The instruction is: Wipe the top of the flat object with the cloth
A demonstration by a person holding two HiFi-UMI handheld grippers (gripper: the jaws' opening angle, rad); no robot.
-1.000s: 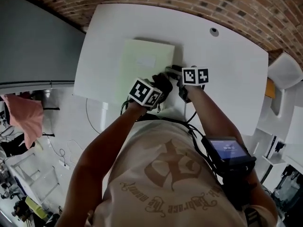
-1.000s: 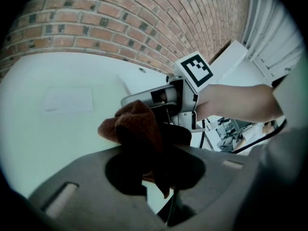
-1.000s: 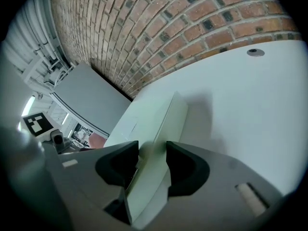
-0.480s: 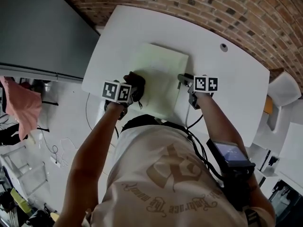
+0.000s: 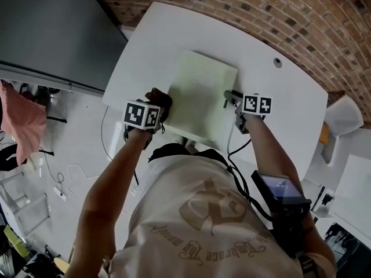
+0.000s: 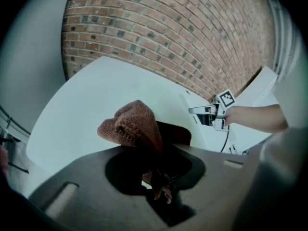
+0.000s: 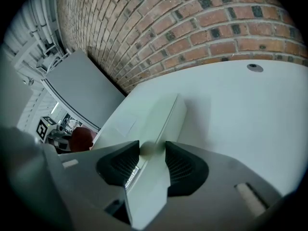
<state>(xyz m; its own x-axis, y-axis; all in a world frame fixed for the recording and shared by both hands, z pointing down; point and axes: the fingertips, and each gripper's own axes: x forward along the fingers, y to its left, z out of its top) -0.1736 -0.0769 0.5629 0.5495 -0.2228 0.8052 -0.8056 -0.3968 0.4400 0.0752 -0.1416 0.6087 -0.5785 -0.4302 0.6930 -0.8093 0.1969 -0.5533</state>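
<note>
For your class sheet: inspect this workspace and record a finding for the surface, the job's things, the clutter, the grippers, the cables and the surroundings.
Surface: white table, bare apart from a round port.
Job's things: pale green flat object lying on the table; brown cloth bunched beside its left edge.
Clutter: nothing seen on the table.
Grippers: left gripper shut on the cloth; right gripper has just been closing its jaws, with the flat object's right edge between them and the pads seemingly against it.
Cables: black cable trails from the right gripper; loose leads on the floor.
Surroundings: brick wall, grey panel, pink fabric.
</note>
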